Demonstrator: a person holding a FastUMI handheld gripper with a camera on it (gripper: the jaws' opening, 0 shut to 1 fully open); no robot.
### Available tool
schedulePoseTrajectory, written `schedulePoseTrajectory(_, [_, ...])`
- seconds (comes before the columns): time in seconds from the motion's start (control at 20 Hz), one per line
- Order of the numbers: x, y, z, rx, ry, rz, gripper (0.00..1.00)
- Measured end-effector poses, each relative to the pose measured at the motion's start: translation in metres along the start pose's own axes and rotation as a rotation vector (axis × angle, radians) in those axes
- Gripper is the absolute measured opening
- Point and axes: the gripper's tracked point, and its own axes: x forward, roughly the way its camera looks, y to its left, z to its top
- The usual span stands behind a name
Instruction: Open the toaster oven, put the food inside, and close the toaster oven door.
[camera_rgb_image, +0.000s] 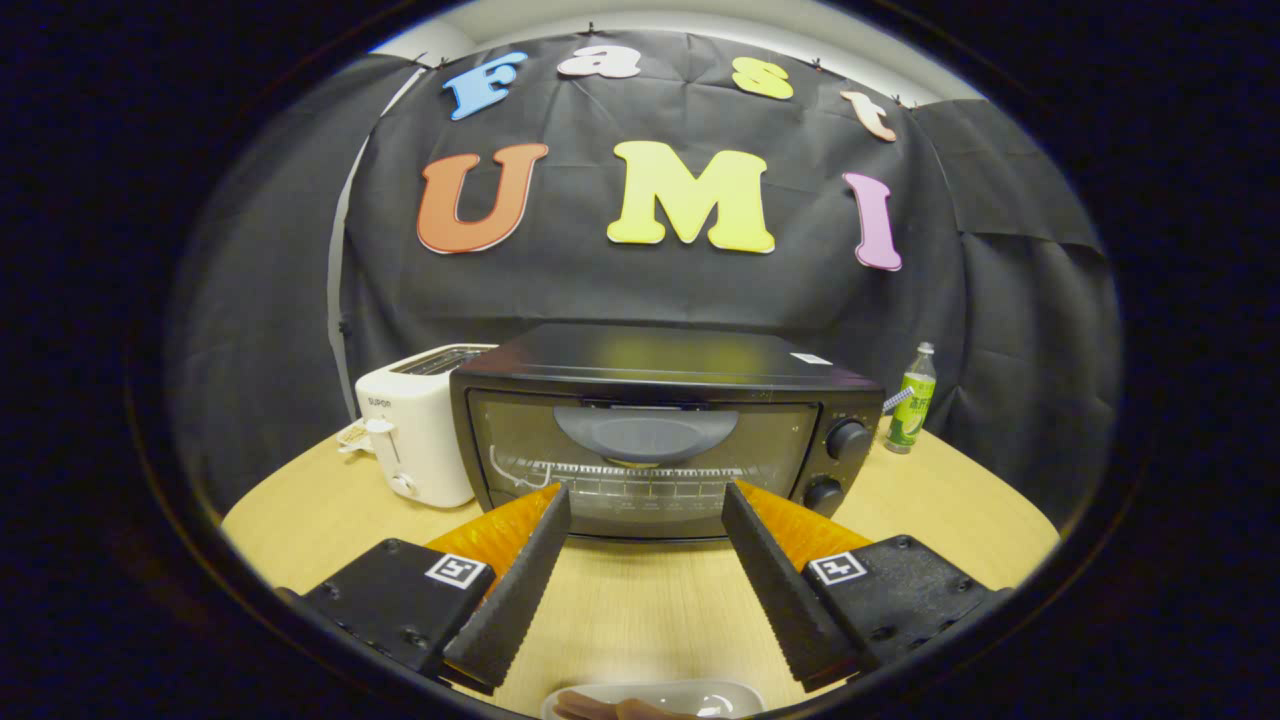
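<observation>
While the tool (645, 497) gapes empty, the shut toaster oven (660, 430) sits between toaster (415, 435) and bottle (912, 400).

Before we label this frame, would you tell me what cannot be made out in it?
- Food on the white plate, gripper view: cut off below the open gripper; type unclear.
- Toaster oven interior: dark glass and the door handle hide most of it.
- Bottle label: too small.
- White toaster slots: seen edge-on.

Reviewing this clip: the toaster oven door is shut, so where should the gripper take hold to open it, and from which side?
Probably the wide curved handle at the top of the glass door, approached from the front. The door looks hinged along its bottom edge, so pulling it down should open it. The gripper is open, facing the toaster oven.
</observation>
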Motion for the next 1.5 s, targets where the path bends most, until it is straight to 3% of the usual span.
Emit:
schedulePoseTrajectory(0.45, [-0.052, -0.03, 0.044, -0.033, -0.048, 0.015, 1.0])
schedulePoseTrajectory(0.8, [-0.154, -0.035, 0.127, 0.01, -0.157, -0.008, 1.0])
schedulePoseTrajectory(0.95, [-0.197, -0.037, 0.171, -0.043, -0.262, -0.025, 1.0])
schedulePoseTrajectory(1.15, [-0.242, -0.038, 0.203, -0.086, -0.299, -0.024, 1.0])
schedulePoseTrajectory(1.25, [-0.257, -0.041, 0.203, -0.056, -0.29, -0.012, 1.0])
schedulePoseTrajectory(1.5, [-0.272, -0.068, 0.152, 0.028, -0.261, 0.004, 1.0])
